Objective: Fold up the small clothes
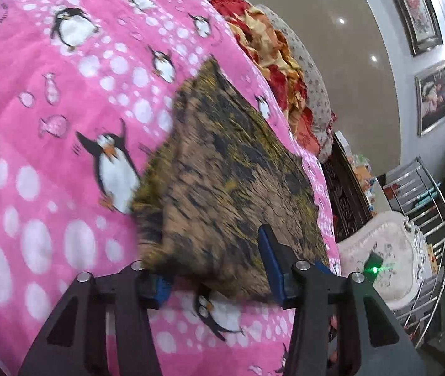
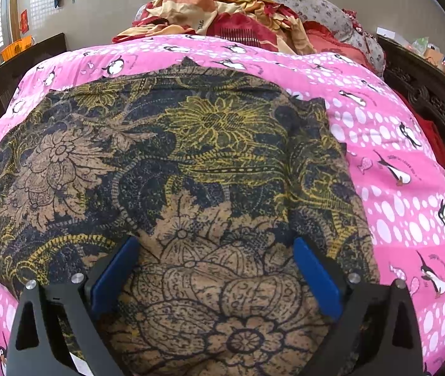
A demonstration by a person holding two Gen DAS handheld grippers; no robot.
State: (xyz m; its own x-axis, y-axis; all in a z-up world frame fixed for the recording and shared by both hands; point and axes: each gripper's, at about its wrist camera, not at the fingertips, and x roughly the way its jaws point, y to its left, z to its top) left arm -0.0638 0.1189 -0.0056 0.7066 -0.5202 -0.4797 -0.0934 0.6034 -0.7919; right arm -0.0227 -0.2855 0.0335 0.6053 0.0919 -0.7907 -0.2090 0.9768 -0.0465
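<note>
No legible txt; blanket (image 2: 394, 144) lettering too blurry.

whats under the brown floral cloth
The brown floral cloth lies spread on a pink penguin blanket, which shows all round it. Whatever is beneath the blanket is covered.

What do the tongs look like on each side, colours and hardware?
Both match. The left tongs and right tongs have matte black angular finger frames with triangular cut-outs, and flat blue pads on the inner faces. Round silver pivot bolts cap each linkage. No cables, labels or sleeves are visible in either wrist view.
</note>
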